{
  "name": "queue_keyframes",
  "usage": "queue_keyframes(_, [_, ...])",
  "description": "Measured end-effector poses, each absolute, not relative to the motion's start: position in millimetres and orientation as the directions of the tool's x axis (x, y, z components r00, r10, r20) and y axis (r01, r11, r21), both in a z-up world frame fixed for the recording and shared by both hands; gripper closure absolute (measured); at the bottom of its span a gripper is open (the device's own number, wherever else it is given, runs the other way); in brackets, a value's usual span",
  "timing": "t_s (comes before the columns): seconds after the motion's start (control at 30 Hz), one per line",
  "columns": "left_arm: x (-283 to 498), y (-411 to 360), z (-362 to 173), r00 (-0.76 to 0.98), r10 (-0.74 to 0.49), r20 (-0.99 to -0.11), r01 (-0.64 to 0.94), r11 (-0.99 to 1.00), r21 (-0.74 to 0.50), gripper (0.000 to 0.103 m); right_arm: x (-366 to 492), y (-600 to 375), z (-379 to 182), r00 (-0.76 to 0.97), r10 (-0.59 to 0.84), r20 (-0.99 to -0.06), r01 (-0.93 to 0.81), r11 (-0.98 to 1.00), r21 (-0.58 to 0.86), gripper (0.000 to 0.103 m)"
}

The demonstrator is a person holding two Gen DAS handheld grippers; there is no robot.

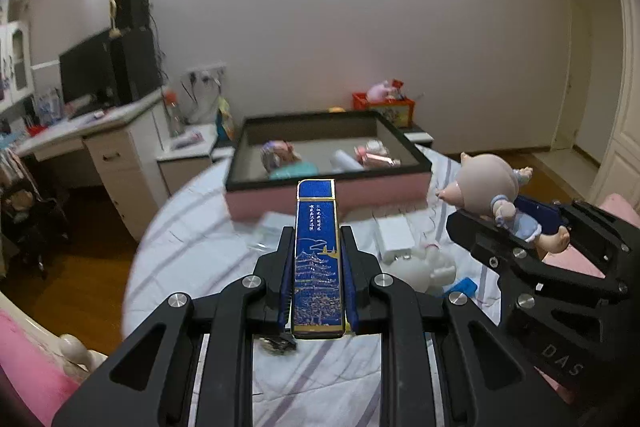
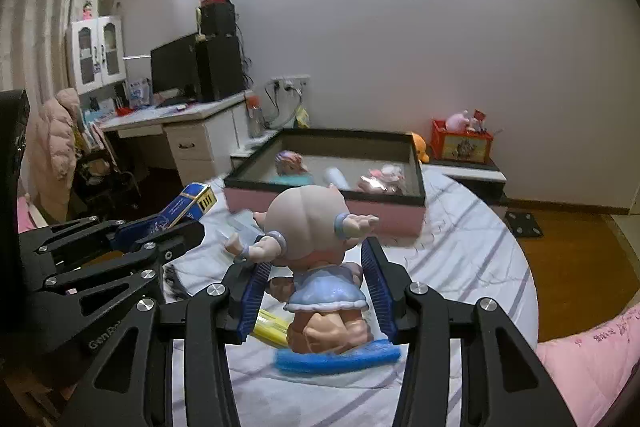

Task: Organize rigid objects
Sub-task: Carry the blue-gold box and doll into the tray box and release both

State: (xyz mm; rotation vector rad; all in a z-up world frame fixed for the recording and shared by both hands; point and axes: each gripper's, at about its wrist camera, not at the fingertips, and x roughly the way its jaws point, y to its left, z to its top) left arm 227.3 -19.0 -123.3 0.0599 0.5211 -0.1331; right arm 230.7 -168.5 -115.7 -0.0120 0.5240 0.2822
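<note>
My left gripper (image 1: 316,233) is shut on a slim blue box (image 1: 318,259) with a gold pagoda print, which stands up between the pads. The right wrist view shows the same box (image 2: 192,205) sticking out of the left gripper (image 2: 160,231). My right gripper (image 2: 316,255) is shut on a doll (image 2: 316,227) in a light blue dress, seen from behind, its arms spread. From the left wrist, that doll (image 1: 492,191) lies across the right gripper (image 1: 516,227). Ahead stands a pink tray (image 1: 380,191) (image 2: 384,217) with a black rim, holding several small items.
Below the grippers is a striped white sheet (image 1: 192,251) with a white box (image 1: 394,237), a white figurine (image 1: 424,269), a blue comb-like piece (image 2: 336,359) and a yellow item (image 2: 272,327). A desk with a monitor (image 2: 176,67) stands left, a red crate (image 2: 460,145) behind.
</note>
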Motion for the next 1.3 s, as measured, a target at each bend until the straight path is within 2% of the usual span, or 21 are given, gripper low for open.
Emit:
queue_keyframes(0.27, [200, -14, -91, 0.907, -0.091, -0.411, 0.121, 0.992, 0.046, 0.082, 207, -154, -83, 0.886, 0.229, -0.404, -0.247, 0.969, 0.007, 0.055])
queue_keyframes(0.67, [173, -16, -62, 0.954, -0.065, -0.292, 0.092, 0.992, 0.080, 0.082, 189, -151, -54, 0.921, 0.219, -0.322, -0.236, 0.972, -0.014, 0.055])
queue_keyframes(1.3, [210, -17, -33, 0.984, -0.011, -0.177, 0.034, 0.991, 0.130, 0.083, 214, -147, -30, 0.945, 0.237, -0.225, -0.248, 0.968, -0.025, 0.056])
